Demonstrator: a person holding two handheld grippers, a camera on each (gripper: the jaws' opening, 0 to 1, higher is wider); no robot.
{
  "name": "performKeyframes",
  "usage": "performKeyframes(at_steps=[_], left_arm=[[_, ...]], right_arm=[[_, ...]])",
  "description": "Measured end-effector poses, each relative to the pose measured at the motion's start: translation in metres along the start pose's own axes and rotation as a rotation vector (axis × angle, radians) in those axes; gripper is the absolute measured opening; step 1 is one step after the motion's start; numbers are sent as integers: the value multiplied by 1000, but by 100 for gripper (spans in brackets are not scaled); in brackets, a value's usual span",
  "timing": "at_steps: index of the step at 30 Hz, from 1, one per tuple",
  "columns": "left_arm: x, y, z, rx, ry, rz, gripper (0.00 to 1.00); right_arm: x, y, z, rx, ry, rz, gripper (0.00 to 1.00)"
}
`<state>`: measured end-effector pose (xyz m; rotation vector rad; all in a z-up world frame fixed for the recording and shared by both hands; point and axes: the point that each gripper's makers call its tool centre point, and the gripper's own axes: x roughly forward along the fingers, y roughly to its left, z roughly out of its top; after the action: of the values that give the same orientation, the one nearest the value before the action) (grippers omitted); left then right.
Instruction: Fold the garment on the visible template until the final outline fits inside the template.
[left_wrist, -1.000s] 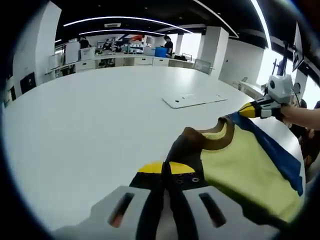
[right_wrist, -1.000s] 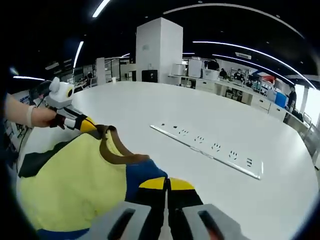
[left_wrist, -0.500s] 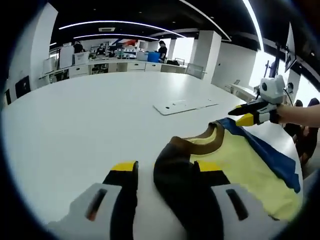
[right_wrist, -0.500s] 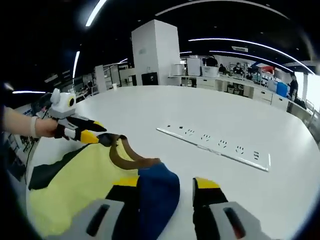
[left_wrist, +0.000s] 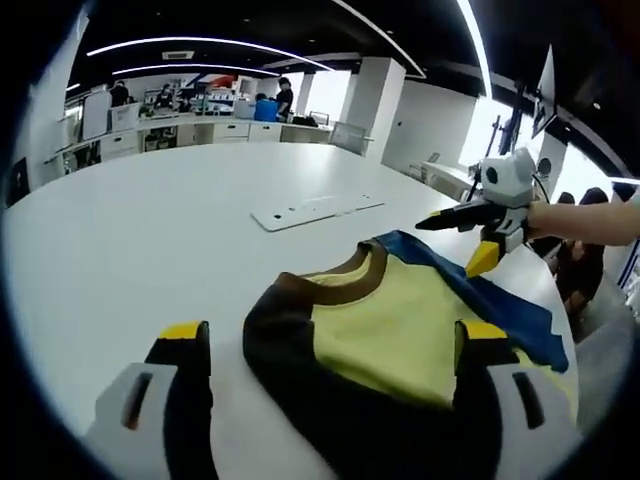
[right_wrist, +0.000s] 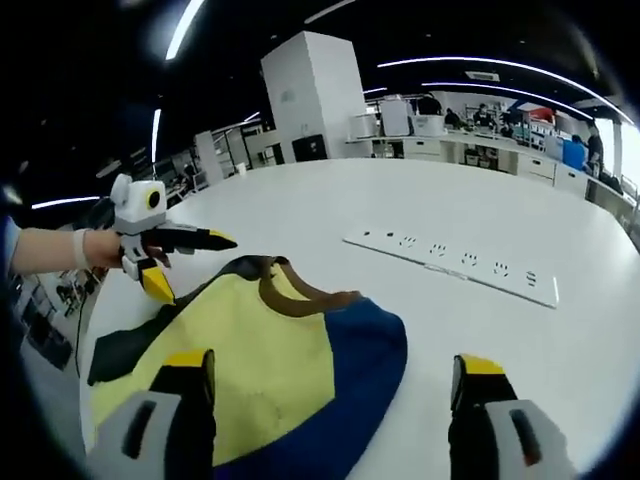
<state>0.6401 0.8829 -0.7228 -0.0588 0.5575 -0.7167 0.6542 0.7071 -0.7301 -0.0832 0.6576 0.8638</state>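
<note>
A yellow garment (left_wrist: 400, 318) with a brown collar, a dark sleeve and a blue sleeve lies on the white table (left_wrist: 150, 230). In the left gripper view my left gripper (left_wrist: 335, 335) stands wide open, with the dark sleeve end lying between its jaws, untouched. My right gripper (left_wrist: 457, 242) hovers open over the blue sleeve at the far side. From the right gripper view, the garment (right_wrist: 255, 350) spreads between the wide-open jaws of my right gripper (right_wrist: 335, 365), blue sleeve nearest. The left gripper (right_wrist: 188, 262) is open above the garment's far corner, held by a hand.
A flat white socket strip (left_wrist: 315, 208) lies on the table beyond the garment, also seen as the strip (right_wrist: 455, 268) to the right. The table's edge curves close behind the right gripper. Desks, a white pillar (right_wrist: 310, 95) and people stand far back.
Both grippers, shut on the garment's sleeve ends a second ago, have opened wide, let go and drawn back. The garment now rests flat on the table.
</note>
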Motion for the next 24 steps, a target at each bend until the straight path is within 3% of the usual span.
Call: performKeyframes(at_steps=[3,11,24], left_arm=[[-5,-9,0,-7,15,-20,99],[-26,-28,15,5,-18,-21,98],[-83,-61,14,15,-65,-12,94]], right_arm=[[-8,-1,0,-7,5,-11,99],[-37,9,1,17,-21,-24,95],[-82,37,-7,-15,-44,-23,92]])
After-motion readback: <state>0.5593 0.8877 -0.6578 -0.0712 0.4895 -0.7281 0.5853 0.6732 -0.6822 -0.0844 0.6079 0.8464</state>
